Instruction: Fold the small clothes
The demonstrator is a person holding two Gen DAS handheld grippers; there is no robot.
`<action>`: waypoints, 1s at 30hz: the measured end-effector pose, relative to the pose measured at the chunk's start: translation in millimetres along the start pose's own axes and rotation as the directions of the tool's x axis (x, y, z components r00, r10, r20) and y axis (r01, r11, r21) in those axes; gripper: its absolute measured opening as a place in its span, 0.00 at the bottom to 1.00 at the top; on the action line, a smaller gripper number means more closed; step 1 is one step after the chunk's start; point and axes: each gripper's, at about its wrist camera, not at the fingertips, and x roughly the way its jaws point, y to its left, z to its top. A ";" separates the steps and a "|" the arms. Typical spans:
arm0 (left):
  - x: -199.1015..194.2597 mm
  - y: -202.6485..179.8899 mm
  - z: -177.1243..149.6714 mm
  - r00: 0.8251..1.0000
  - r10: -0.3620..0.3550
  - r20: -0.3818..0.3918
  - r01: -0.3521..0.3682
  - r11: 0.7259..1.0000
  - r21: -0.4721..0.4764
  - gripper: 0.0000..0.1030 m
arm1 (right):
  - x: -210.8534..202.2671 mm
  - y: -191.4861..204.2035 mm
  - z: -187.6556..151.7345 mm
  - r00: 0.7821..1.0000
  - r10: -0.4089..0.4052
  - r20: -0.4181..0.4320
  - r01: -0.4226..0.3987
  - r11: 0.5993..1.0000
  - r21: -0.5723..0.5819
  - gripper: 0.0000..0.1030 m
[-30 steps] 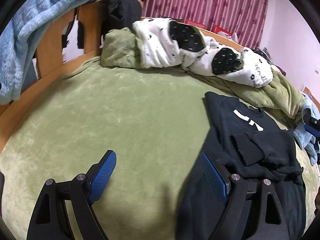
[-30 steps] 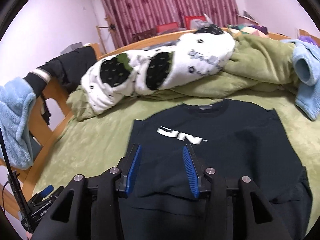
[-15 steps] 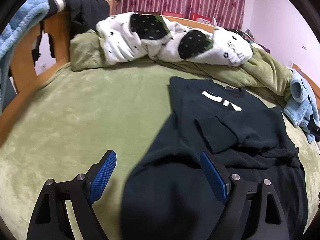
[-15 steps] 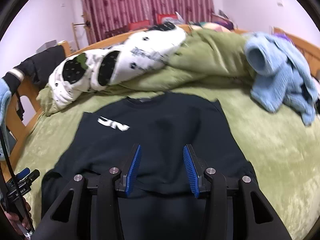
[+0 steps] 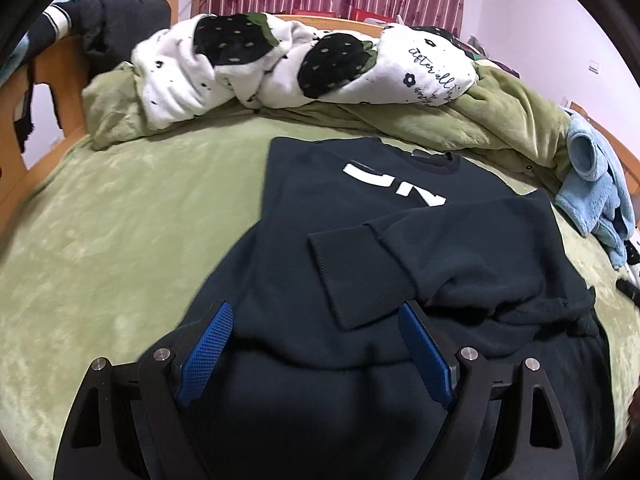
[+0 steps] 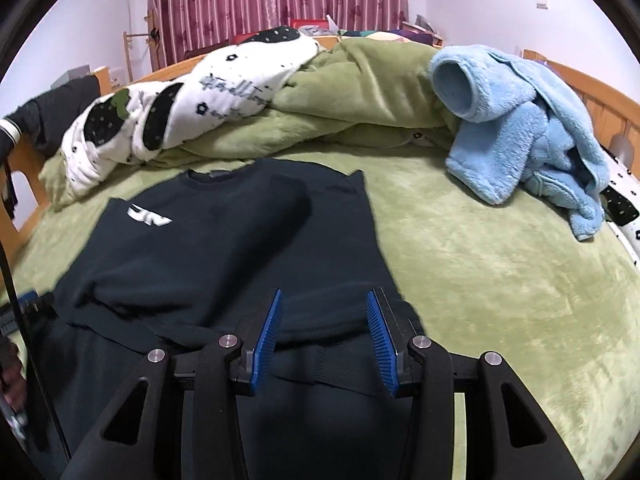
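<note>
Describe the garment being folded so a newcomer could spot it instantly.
On the green plush bed cover, in front of the heaped bedding, lies a dark navy sweatshirt, one ribbed-cuff sleeve folded across its chest. Unlike the fluffy light-blue garment beside it, it bears white chest lettering.

Green plush bed (image 5: 120, 248), black sweatshirt (image 5: 360, 240) flat (sleeve folded), blue fleece (image 6: 532, 136)

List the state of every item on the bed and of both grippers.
Black sweatshirt: flat, front up, one sleeve folded across the chest.
Light blue fleece: crumpled heap.
White strawberry-print blanket: bunched.
Green blanket: rumpled.
Left gripper: open.
Right gripper: open.
</note>
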 end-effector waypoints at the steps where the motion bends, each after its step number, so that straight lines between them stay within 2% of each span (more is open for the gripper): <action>1: 5.4 -3.4 2.7 1.000 -0.010 -0.003 0.010 1.000 -0.003 0.81 | 3.2 -6.5 -4.1 1.000 0.004 -0.006 -0.003 1.000 0.007 0.42; 6: 30.6 -8.9 12.5 1.000 -0.003 -0.006 0.003 1.000 -0.020 0.70 | 20.7 -31.0 -10.6 0.998 0.030 -0.047 -0.027 0.997 0.069 0.42; 8: 43.7 -6.7 15.9 1.000 -0.004 -0.028 0.003 0.999 -0.044 0.60 | 25.6 -34.3 -10.0 0.999 0.030 -0.045 -0.026 0.997 0.078 0.42; 12: 65.5 -7.9 13.2 0.997 -0.011 -0.080 0.006 0.999 -0.053 0.60 | 33.6 -29.9 -8.3 0.998 0.038 -0.047 -0.035 0.997 0.069 0.42; 17: 72.0 -21.3 6.3 0.997 0.038 -0.064 -0.039 0.999 -0.004 0.60 | 34.7 -23.0 -10.7 0.997 0.055 -0.054 -0.052 0.998 0.045 0.42; 18: 71.4 -24.5 6.1 0.997 0.044 -0.058 -0.044 0.999 0.004 0.57 | 34.2 -22.8 -10.4 0.997 0.059 -0.054 -0.057 0.997 0.045 0.42; 20: 68.9 -27.4 7.8 0.999 0.000 -0.054 0.001 1.000 0.011 0.22 | 33.3 -22.5 -10.0 0.997 0.060 -0.052 -0.058 0.997 0.047 0.42; 22: 64.2 -33.2 9.6 0.995 0.093 -0.027 -0.091 0.994 0.053 0.08 | 33.8 -23.3 -10.0 0.997 0.059 -0.053 -0.056 0.997 0.051 0.42; 24: 57.5 -33.6 12.6 0.996 0.093 -0.012 -0.092 0.993 0.072 0.07 | 34.9 -24.6 -10.9 0.997 0.050 -0.051 -0.047 0.997 0.061 0.42; 27: 38.9 -21.3 18.8 0.998 0.062 0.024 -0.063 0.998 0.022 0.06 | 40.1 -27.0 -12.2 0.998 0.032 -0.047 -0.028 0.997 0.073 0.42; 30: 17.9 -6.1 24.6 0.994 0.078 0.075 -0.079 0.997 -0.001 0.06 | 41.9 -31.2 -12.0 0.999 0.024 -0.036 -0.020 0.995 0.096 0.42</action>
